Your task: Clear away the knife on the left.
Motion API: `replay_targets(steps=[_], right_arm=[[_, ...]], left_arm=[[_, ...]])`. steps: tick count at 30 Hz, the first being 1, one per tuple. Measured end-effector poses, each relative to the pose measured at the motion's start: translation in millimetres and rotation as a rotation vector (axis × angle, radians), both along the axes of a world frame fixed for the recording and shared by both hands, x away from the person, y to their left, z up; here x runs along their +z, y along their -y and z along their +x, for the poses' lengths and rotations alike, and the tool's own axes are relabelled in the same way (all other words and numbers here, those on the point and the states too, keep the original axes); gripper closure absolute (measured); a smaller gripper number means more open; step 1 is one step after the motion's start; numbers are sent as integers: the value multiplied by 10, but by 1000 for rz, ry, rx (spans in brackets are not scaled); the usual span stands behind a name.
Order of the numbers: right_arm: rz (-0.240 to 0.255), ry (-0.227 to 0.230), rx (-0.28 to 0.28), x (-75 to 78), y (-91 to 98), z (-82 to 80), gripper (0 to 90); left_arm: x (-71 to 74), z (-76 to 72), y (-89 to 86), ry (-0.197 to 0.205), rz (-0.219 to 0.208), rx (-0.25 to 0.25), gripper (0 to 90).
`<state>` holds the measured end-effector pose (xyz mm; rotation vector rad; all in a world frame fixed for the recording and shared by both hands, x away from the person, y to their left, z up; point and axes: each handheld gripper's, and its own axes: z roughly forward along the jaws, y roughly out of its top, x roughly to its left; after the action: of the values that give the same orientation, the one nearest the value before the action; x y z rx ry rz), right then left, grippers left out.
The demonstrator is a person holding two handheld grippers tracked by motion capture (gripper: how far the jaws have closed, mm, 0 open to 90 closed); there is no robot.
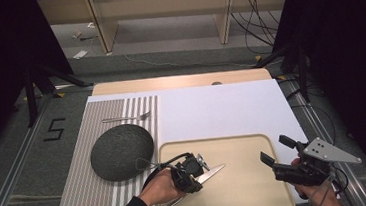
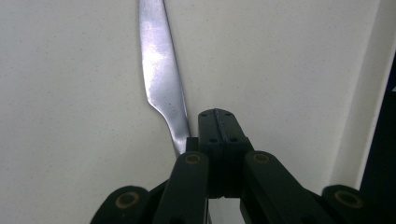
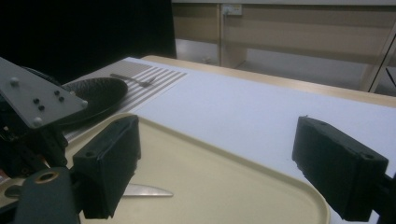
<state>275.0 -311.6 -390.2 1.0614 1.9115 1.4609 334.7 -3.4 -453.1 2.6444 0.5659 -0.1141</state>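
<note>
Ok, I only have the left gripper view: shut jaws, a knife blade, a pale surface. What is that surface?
Observer: A beige tray at the table's near edge; the knife is over its left part, held by the left gripper.
Operator: Where is the other gripper?
Observer: The right gripper hovers at the tray's right rim, jaws wide apart and holding nothing.
Operator: Anything beside the tray?
Observer: A dark round plate sits on a striped mat to the tray's left, with a fork lying beyond it.
</note>
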Motion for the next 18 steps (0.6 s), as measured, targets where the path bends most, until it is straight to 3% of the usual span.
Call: replay_targets(steps=[11,18], right_arm=[[0,-2,0,-2,-1,3,164],[-1,0,0,3,1,-1,164]], left_arm=[[-52,64,40,0,-1,30,897],[-68,99,56,41,9,67,896]])
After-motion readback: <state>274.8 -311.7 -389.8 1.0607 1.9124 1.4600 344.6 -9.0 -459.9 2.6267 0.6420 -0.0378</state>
